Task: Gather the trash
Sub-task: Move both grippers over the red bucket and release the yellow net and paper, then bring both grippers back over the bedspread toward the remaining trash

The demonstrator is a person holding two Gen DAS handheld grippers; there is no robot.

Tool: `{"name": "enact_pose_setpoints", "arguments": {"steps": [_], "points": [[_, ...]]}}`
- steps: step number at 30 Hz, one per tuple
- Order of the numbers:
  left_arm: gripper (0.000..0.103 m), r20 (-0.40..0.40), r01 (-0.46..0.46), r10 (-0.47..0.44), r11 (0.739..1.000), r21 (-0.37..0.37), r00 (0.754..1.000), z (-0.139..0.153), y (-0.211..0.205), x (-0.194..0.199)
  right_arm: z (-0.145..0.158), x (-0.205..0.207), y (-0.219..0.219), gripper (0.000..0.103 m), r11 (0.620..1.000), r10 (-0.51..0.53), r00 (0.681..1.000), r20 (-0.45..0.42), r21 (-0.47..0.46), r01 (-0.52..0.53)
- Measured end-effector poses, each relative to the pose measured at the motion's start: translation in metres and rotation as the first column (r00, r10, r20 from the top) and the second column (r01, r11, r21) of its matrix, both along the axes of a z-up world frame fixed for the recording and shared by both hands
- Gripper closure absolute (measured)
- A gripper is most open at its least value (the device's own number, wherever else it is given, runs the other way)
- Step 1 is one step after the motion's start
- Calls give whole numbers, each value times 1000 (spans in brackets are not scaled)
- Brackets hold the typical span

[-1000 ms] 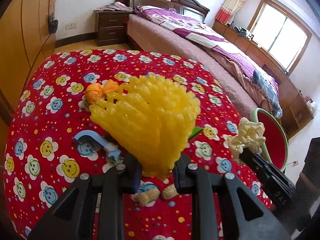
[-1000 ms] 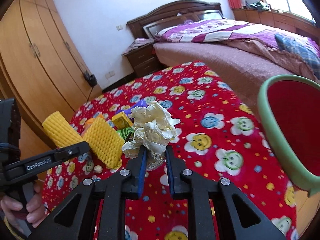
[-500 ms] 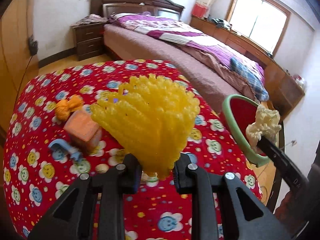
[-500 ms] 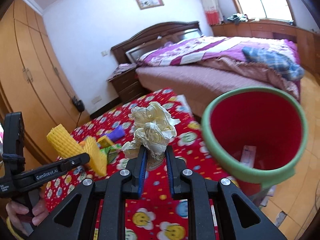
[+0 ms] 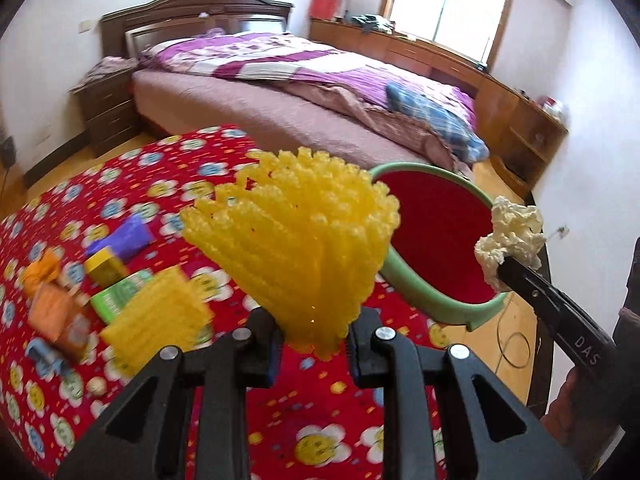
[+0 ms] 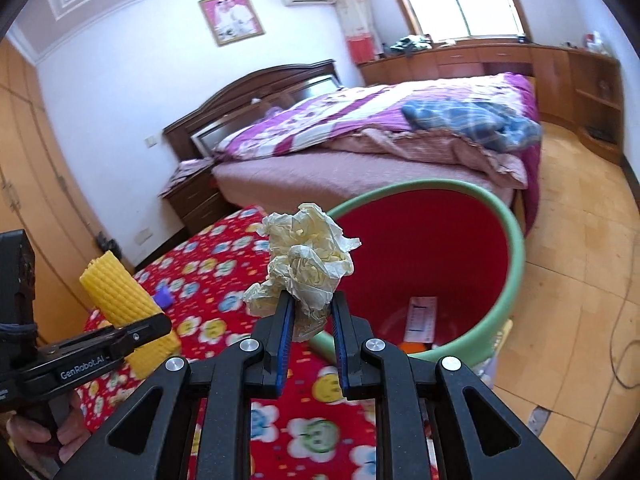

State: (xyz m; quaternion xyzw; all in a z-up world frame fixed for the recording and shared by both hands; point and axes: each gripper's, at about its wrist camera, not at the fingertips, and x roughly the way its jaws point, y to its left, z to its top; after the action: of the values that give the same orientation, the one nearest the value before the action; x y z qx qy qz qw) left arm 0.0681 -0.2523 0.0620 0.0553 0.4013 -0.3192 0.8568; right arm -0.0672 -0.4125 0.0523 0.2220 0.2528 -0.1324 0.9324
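The left gripper (image 5: 314, 334) has its jaws clenched on the lower end of a yellow foam fruit-net sleeve (image 5: 296, 240), which fans out above them. The right gripper (image 6: 310, 322) has its jaws clamped on a crumpled ball of cream tissue paper (image 6: 306, 258), with the wad bulging above the blue pads.

A second ago both sat over the middle of the bench (image 5: 168, 168), covered in a red cloth printed with smiling flowers. Now the round red bin with a pale green rim (image 6: 516, 264) lies directly beyond the right jaws and just past the right side of the left ones, where it was only a sliver at the frame edge before. Each grip looks unchanged.

To the left of the left jaws, a second yellow foam sleeve (image 5: 160, 312), a purple block (image 5: 124, 236), a yellow box (image 5: 105, 267), a green packet (image 5: 120, 298) and orange items are smeared by motion blur, so their details cannot be made out. The held sleeve hides part of the bin's rim. Inside the bin, a white paper slip (image 6: 420, 318) shows near the bottom; the rest is behind the right jaws.
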Motion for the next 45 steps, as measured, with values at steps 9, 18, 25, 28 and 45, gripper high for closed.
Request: {"name": "enact_pose_setpoints", "arguments": {"steps": [9,18,25,28,45], "points": [[78,3,118,-118,993,15,993,-12,-59,3,-17,-8,-32,83,995,-99,994,-38,5,99],[77,1,208,-208,977,42,978,-25,-106,4,-33,-10,-56,82,988,-149,986,-72,23,151],[55,-13,236,-236,971,48,972,-32,-121,6,-43,-12,-67,76,984,-158,985,-70,71,163],[47,-19,218,-218,974,54,976,-35,-121,8,-43,-12,-70,72,983,-162,984,-70,77,167],[44,-20,109,-108,993,37,994,-23,-71,2,-25,-15,-43,51,990,-140,988,-70,24,142]]}}
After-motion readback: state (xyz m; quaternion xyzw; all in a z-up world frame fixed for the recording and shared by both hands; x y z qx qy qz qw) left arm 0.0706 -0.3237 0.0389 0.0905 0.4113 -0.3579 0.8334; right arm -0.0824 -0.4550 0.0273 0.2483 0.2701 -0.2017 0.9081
